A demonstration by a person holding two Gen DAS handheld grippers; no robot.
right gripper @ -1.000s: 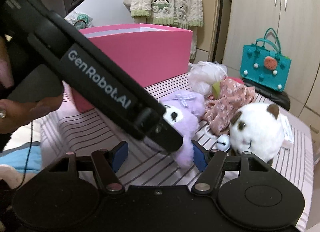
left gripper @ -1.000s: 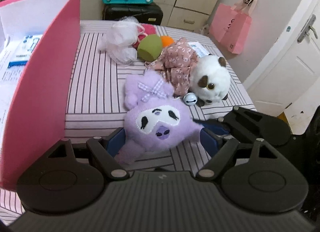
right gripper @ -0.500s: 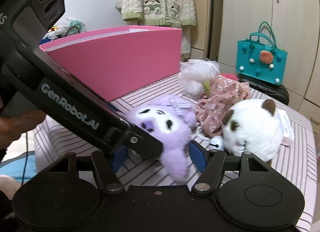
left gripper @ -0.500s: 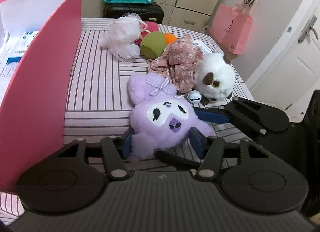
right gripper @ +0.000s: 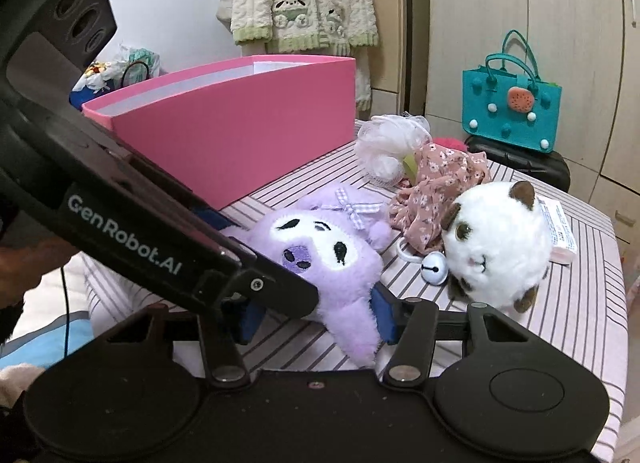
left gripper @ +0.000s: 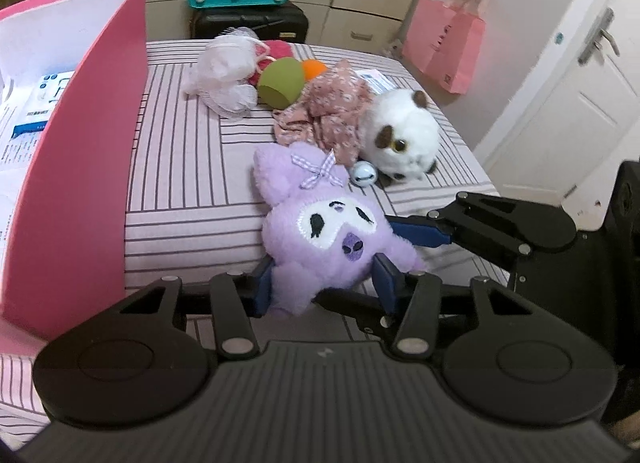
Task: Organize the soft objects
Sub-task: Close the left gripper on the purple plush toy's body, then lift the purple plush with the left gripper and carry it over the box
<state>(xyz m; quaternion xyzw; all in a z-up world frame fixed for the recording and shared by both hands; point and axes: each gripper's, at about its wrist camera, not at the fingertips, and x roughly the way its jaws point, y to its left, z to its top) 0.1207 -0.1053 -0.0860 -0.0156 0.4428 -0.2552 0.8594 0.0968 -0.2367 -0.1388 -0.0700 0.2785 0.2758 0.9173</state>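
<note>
A purple plush with a white face and a checked bow lies on the striped cover. My left gripper is closing, and its blue pads press into the plush's lower body from both sides. From the right, my right gripper is also closing. One lower limb of the plush and a left finger lie between its pads. I see no clear squeeze there. One right finger rests against the plush's side.
A tall pink box with papers inside stands at the left. Behind the plush lie a white-and-brown plush, a small bell, floral cloth, a green ball and a white mesh puff. The cover's edge drops off at the right.
The left jaws have narrowed onto the purple plush. The right gripper has come in against the plush's side, and its jaws have narrowed too. The plush has tilted a little.
</note>
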